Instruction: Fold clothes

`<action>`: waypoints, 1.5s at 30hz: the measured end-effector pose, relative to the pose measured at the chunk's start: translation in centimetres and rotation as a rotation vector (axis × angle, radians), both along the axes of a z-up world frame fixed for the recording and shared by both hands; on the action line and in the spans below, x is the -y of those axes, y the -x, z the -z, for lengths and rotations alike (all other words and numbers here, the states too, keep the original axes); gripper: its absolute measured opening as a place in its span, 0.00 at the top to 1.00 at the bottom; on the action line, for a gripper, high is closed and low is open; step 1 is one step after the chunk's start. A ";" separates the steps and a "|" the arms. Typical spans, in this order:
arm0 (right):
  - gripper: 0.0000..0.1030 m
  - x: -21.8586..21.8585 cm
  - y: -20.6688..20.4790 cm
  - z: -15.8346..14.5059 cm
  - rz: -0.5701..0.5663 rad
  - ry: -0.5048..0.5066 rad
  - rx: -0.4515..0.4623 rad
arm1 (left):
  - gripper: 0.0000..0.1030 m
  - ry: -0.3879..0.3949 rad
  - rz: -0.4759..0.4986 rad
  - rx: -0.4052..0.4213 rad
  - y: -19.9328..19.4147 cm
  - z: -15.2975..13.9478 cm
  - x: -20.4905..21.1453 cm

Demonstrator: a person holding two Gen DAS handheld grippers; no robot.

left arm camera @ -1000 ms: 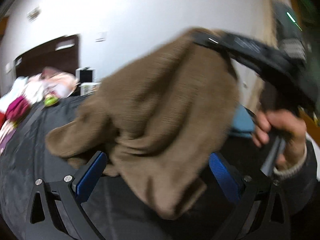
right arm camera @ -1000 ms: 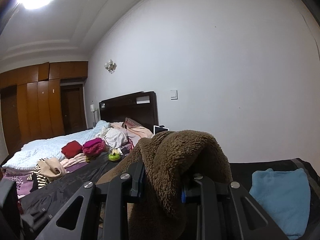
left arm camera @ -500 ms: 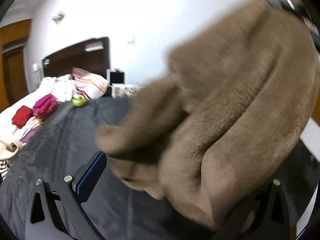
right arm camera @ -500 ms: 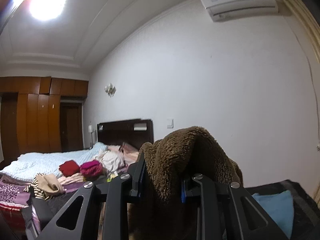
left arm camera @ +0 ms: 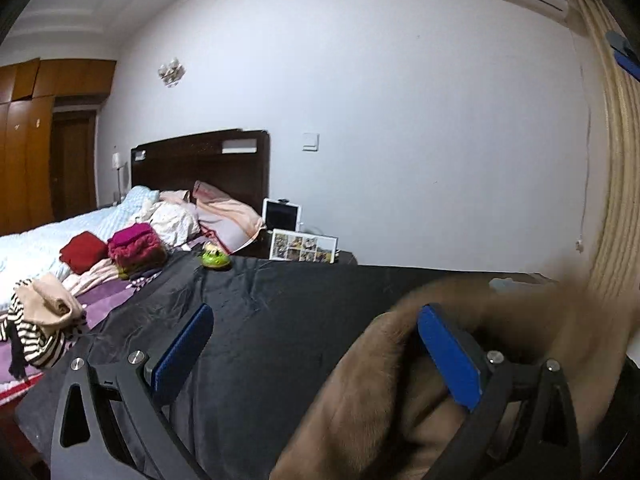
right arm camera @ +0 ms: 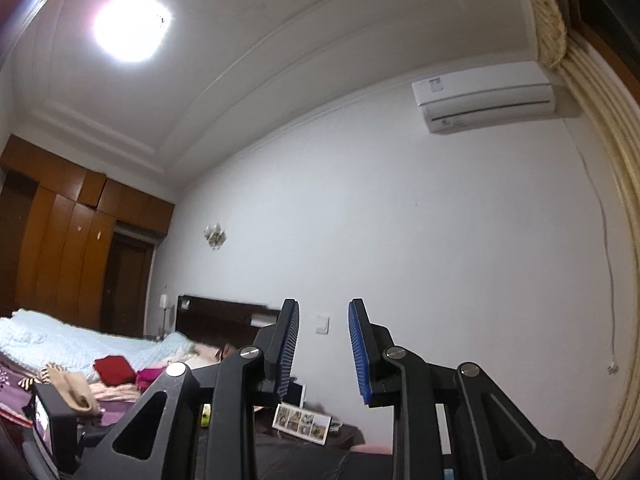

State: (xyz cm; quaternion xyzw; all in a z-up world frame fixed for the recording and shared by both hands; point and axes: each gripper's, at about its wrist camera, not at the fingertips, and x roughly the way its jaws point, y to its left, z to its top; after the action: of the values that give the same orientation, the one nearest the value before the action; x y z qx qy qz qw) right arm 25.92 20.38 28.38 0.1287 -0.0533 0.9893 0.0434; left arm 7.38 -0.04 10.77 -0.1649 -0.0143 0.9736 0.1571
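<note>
A brown fleece garment (left arm camera: 372,396) lies blurred at the lower right of the left wrist view, draped over my left gripper's right finger (left arm camera: 448,356) and resting on the black sheet (left arm camera: 280,320). My left gripper (left arm camera: 312,344) is open wide, its left finger over bare sheet. My right gripper (right arm camera: 322,348) is open and empty, raised and pointing at the white wall; the garment does not show in its view.
A bed (left arm camera: 48,244) at the left carries red (left arm camera: 82,250), magenta (left arm camera: 134,242) and striped (left arm camera: 36,332) clothes. A green toy (left arm camera: 216,258) and a photo frame (left arm camera: 302,246) sit at the sheet's far edge. A curtain (left arm camera: 616,200) hangs at the right.
My right gripper opened and let go of the brown garment, then tilted up. The garment dropped from high in the left wrist view to its lower right.
</note>
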 end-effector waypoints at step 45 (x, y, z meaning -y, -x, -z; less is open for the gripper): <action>0.14 -20.7 -2.2 14.3 0.253 0.357 0.401 | 0.00 0.651 0.701 0.052 -14.0 12.7 -24.2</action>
State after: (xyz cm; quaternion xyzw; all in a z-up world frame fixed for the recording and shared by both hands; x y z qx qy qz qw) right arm 28.11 41.04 14.08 -0.0866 0.0983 0.9755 0.1769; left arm 21.37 24.12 -1.89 -0.2248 0.3440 0.8112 0.4159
